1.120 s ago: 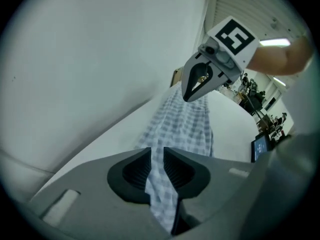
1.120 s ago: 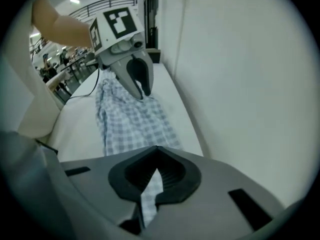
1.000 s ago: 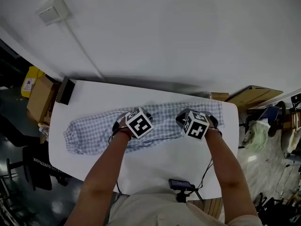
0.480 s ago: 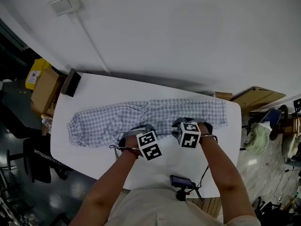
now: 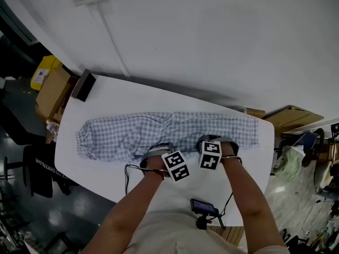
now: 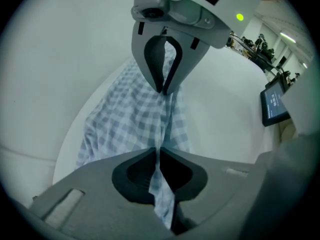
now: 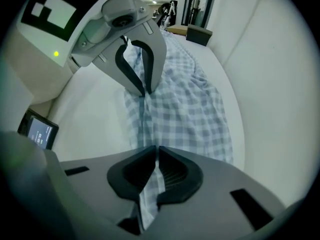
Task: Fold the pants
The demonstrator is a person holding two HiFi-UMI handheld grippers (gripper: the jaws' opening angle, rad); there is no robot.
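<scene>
Down on the white worktop (image 5: 100,168), in the head view, the blue checked pants (image 5: 132,136) lie stretched lengthwise from left to right. My 2 tongs sit side by side at the near edge of the cloth. The left tongs (image 5: 157,151) are about midway along it and the right tongs (image 5: 214,142) are nearer its right end, both pointing steeply down. A small screen on a stand (image 5: 204,206) sits at the worktop's near edge, and a black box (image 5: 83,85) at its far left corner.

Next, in the left gripper view, the left tongs (image 6: 159,156) have just been closing and are clenched on a pinched-up fold of the pants. The fold runs between the pads and on to the right tongs (image 6: 163,86), which nip the same edge.

Lastly, in the right gripper view, the right tongs (image 7: 156,154) have likewise just been closing and grip the checked edge. A strip of cloth passes between the pads, and the rest spreads over the worktop beyond.
</scene>
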